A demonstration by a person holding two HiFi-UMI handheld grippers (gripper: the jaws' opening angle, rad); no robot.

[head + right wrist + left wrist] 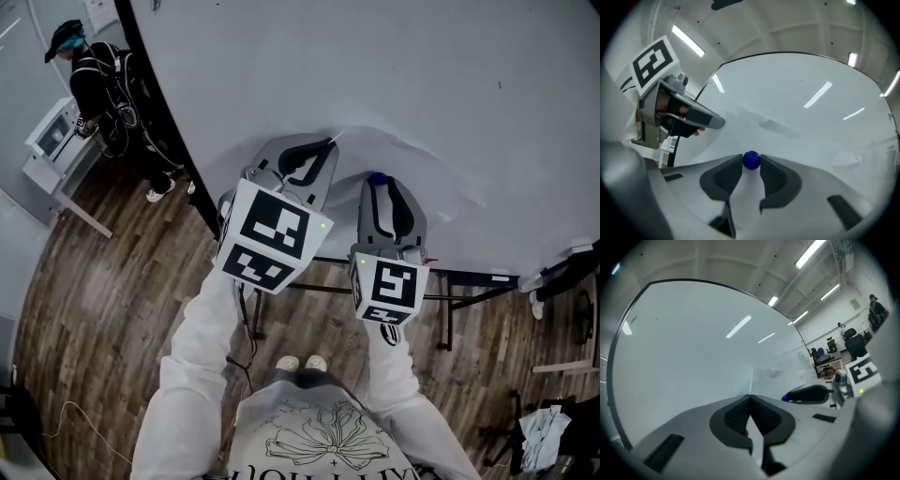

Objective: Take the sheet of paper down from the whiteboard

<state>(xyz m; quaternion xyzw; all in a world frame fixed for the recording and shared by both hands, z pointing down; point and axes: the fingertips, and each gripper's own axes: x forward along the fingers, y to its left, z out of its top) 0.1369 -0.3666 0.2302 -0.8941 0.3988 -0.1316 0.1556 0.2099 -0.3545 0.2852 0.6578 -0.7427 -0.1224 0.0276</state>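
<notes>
A white sheet of paper lies against the whiteboard, bulging a little near its top left corner. My left gripper is shut on that corner, and in the left gripper view the paper edge runs straight into the closed pads. A round blue magnet sits on the sheet to the right. My right gripper has the blue magnet between its fingertips, both tips touching it. In the right gripper view the left gripper shows at the left, against the paper.
A person in black stands at a white desk at the far left. The whiteboard's black stand runs over the wooden floor below the board. A bundle of cloth lies at the bottom right. Office chairs stand far off.
</notes>
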